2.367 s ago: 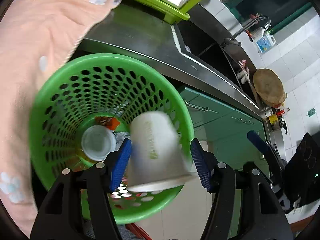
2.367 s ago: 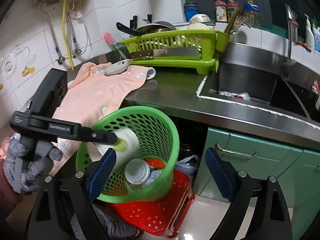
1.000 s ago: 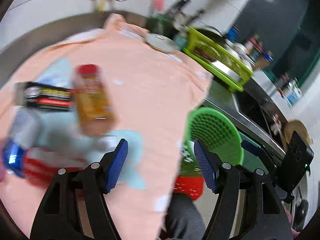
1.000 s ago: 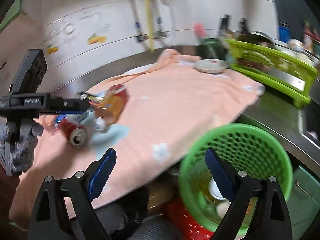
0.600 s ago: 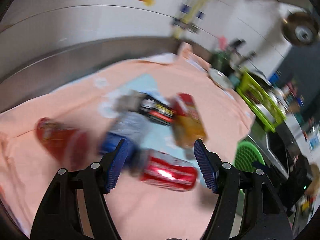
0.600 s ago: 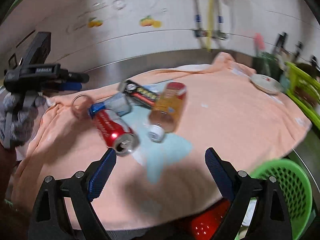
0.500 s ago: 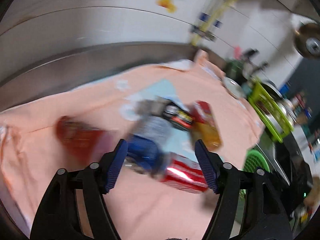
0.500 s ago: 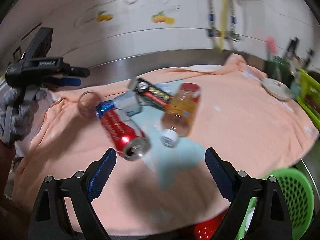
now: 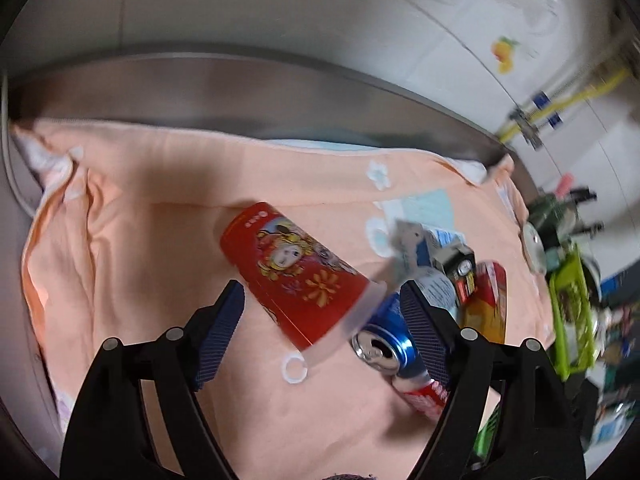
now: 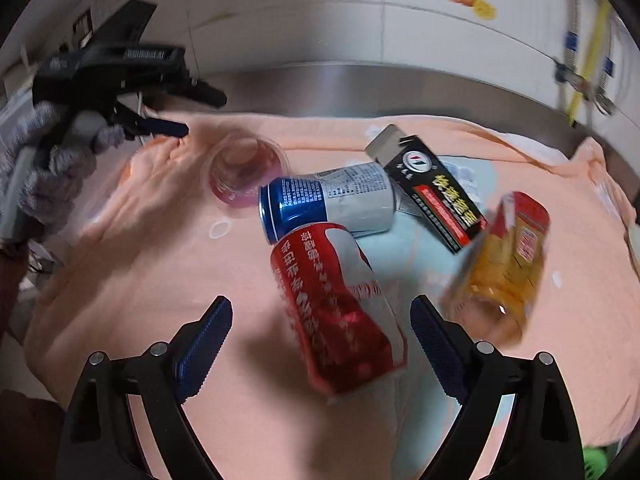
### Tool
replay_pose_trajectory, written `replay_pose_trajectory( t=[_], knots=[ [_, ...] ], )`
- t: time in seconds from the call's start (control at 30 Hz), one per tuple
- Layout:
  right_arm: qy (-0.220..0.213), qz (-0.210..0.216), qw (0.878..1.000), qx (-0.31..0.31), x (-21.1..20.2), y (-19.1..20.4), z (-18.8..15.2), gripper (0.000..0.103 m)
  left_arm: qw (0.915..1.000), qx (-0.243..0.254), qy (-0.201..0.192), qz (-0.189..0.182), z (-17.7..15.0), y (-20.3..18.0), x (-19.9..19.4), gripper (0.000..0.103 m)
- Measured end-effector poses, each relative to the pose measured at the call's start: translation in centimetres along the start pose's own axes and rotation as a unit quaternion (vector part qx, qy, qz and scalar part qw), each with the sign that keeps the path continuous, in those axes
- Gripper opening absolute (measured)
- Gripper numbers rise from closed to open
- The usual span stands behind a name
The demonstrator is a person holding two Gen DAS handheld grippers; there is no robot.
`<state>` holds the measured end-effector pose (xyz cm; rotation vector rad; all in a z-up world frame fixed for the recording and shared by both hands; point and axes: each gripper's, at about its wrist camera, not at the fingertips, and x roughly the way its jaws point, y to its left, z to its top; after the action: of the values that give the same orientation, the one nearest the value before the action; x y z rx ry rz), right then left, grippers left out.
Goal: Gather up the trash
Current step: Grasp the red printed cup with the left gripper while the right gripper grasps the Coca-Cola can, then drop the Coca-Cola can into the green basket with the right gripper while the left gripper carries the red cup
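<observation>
While left gripper (image 9: pixel 320 330) gapes — red cup (image 9: pixel 296 276) between fingers.

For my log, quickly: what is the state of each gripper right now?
Left gripper: open, holding nothing, jaws on either side of the red paper cup.
Right gripper: open, holding nothing, red can between its jaws.

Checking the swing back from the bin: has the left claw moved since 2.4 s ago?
Yes. The left claw has swung from over the green basket to the peach cloth, now open around the lying red paper cup.
</observation>
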<state>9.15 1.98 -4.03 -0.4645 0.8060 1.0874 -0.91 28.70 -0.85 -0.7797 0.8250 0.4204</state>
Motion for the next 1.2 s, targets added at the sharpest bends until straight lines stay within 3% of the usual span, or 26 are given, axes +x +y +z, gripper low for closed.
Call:
replay_pose_trajectory(
  t=[0.37, 0.67, 0.77, 0.9, 1.2],
  knots=[
    [0.054, -0.014, 0.997, -0.047, 4.9, -0.3, 0.9, 0.087, 0.9945, -0.095, 0.043, 0.006, 0.6, 1.5, 4.5, 0.079],
    [0.062, -0.018, 0.996, -0.059, 6.8, 0.1, 1.1, 0.087, 0.9886, -0.136, 0.061, 0.016, 0.9, 2.4, 6.9, 0.081],
    [0.064, -0.024, 0.996, -0.065, 7.1, 0.5, 1.0, 0.081, 0.9852, -0.155, 0.073, 0.01, 0.9, 2.8, 7.7, 0.081],
    [0.068, -0.032, 0.995, -0.071, 7.4, 1.1, 0.7, 0.072, 0.9844, -0.159, 0.076, 0.013, 1.0, 2.5, 8.3, 0.082],
    [0.044, -0.032, 0.997, -0.049, 5.1, 1.7, 0.0, 0.069, 0.9848, -0.158, 0.071, 0.009, 1.0, 2.4, 8.5, 0.08]
  ],
)
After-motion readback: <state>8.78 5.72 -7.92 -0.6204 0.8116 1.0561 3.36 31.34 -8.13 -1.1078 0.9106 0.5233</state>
